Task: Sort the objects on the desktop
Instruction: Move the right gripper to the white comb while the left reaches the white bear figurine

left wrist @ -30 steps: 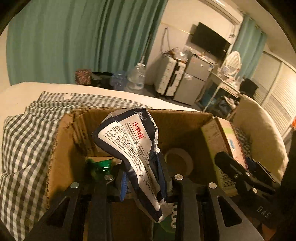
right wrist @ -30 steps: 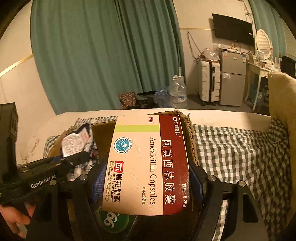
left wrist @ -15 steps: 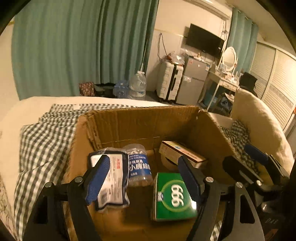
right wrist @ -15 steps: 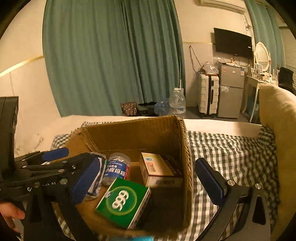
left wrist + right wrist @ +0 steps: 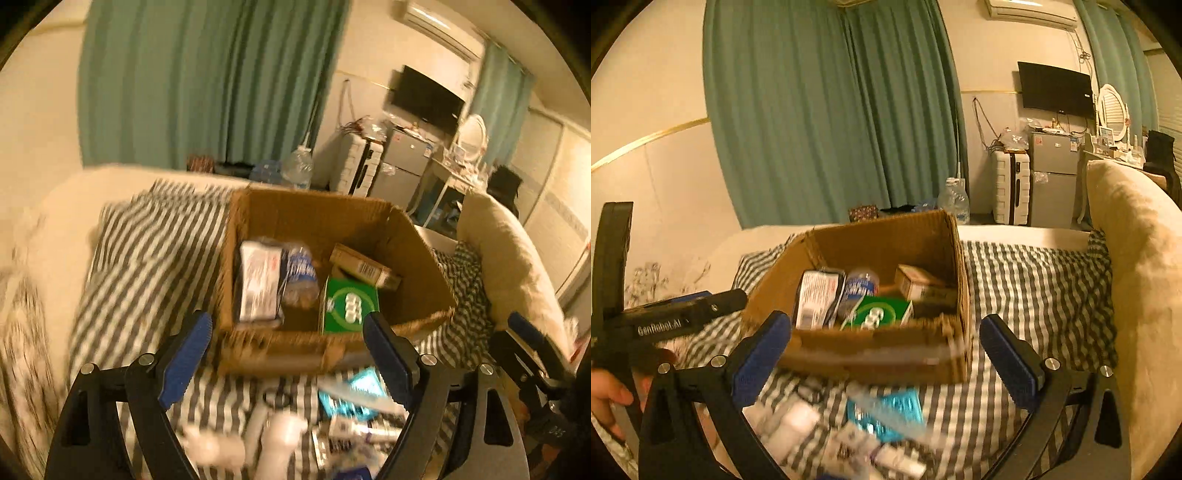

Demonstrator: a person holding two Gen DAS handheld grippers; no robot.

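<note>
A cardboard box (image 5: 417, 258) (image 5: 956, 258) stands on a checked cloth (image 5: 147, 258). Inside lie a dark-and-white pouch (image 5: 256, 284) (image 5: 816, 299), a blue-labelled bottle (image 5: 301, 277) (image 5: 858, 290), a green box (image 5: 349, 304) (image 5: 877, 314) and a medicine carton (image 5: 364, 267) (image 5: 918, 282). My left gripper (image 5: 286, 360) is open and empty, pulled back in front of the box. My right gripper (image 5: 882, 362) is open and empty, also in front of the box. Loose small items, among them a turquoise packet (image 5: 351, 398) (image 5: 886, 410) and white tubes (image 5: 273, 439), lie blurred on the cloth below both grippers.
A beige cushion (image 5: 1137, 277) (image 5: 509, 266) rises at the right of the box. The left gripper's body (image 5: 683, 314) shows at the left of the right wrist view, the right gripper's body (image 5: 535, 362) at the right of the left wrist view. Green curtains, a fridge and a suitcase stand behind.
Both grippers have opened, dropping the pouch and the medicine carton into the box, then pulled back and up, so the loose items in front of the box came into view.
</note>
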